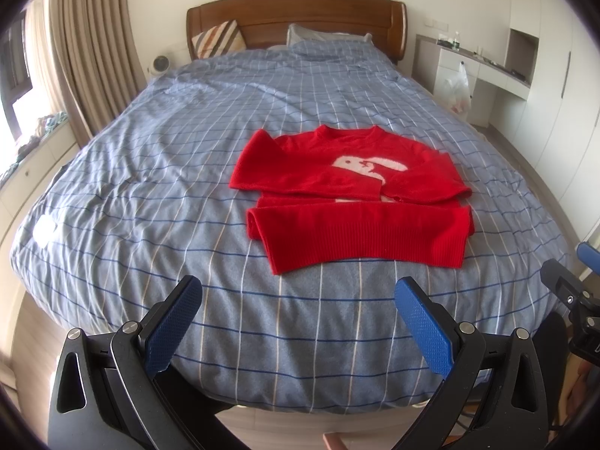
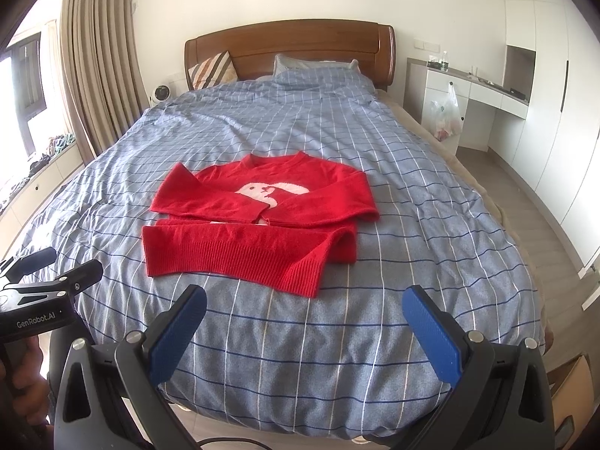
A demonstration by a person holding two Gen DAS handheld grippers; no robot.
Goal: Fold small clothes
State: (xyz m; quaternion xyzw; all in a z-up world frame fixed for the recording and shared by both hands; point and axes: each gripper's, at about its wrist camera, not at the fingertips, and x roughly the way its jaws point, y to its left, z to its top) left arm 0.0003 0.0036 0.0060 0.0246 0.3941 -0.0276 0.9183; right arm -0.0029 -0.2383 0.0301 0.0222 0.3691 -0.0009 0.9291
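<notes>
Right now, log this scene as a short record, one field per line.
surface: bed with blue checked cover
garment: red sweater, sleeves folded across chest, hem folded up
garment position: flat on the cover, ahead of both grippers
left gripper: open, empty, off the sweater
right gripper: open, empty, off the sweater
far end: wooden headboard, striped cushion
</notes>
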